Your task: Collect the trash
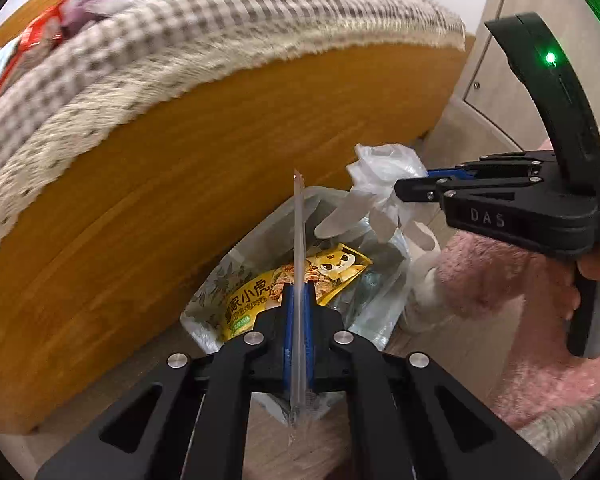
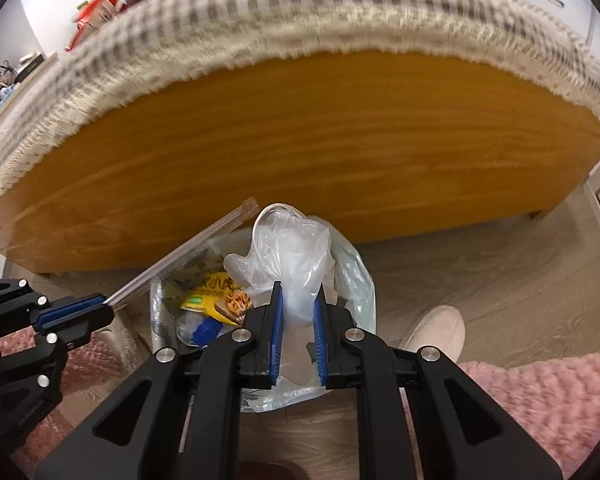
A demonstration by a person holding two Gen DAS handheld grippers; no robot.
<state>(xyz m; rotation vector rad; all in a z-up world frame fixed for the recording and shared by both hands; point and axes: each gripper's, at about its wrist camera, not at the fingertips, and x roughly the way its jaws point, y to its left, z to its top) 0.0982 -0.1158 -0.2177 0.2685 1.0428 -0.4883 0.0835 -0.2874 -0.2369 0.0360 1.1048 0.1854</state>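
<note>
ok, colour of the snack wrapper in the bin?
Yellow snack wrapper with a cartoon tiger; clearest in the left wrist view.

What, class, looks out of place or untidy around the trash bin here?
Nothing is spilled. The trash bin stands upright by the bed frame. The only trash outside it is held above it: a clear wrapper and a plastic glove.

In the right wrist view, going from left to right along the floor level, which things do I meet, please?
Left gripper shut on a clear flat wrapper → yellow snack packet in the lined trash bin → crumpled clear plastic glove in the right gripper → beige shoe → pink fluffy fabric.
</note>
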